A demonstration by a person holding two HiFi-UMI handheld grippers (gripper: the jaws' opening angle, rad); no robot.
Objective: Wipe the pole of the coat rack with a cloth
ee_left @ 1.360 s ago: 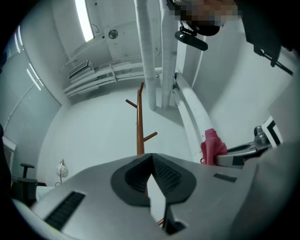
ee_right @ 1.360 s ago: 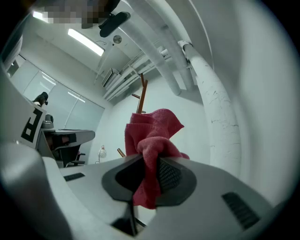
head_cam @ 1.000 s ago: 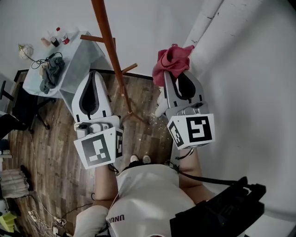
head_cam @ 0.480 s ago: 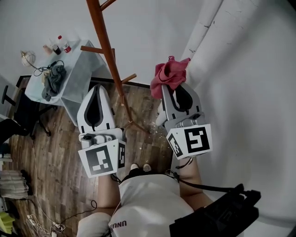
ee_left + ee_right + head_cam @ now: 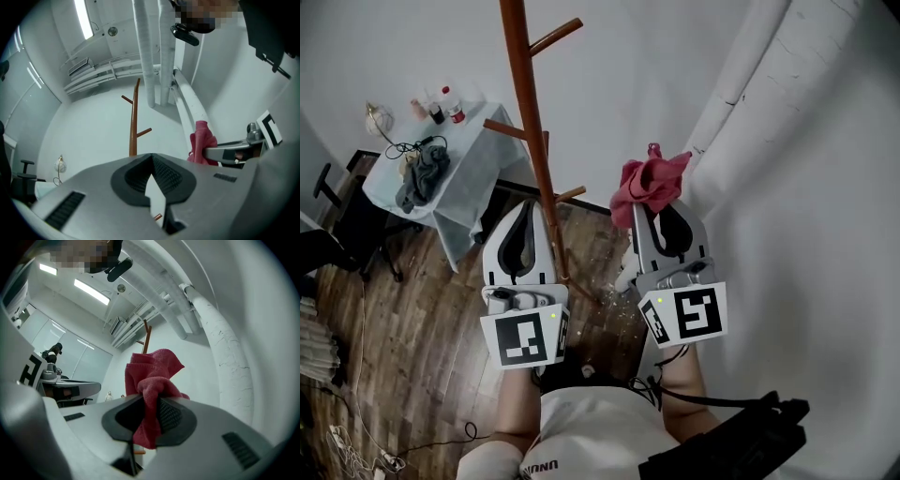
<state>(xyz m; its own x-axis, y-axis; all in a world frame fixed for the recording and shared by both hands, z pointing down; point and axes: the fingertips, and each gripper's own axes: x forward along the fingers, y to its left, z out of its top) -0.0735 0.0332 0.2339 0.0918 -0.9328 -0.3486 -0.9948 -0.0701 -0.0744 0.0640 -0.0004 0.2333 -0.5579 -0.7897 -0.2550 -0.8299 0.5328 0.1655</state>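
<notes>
crimson cloth (image 5: 651,183) in the white, black-padded right gripper (image 5: 659,208); reddish-brown pole (image 5: 532,131) beside the matching left gripper (image 5: 525,208); black-and-white checked marker cubes (image 5: 686,317) behind both.

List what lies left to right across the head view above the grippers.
table → coat rack pole → red cloth → white pipe

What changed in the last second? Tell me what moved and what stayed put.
The left gripper closed in on the brown wooden coat-rack pole and now sits right beside it, jaws together and empty. The right gripper stays clamped on the crumpled red cloth, still apart from the pole.
</notes>
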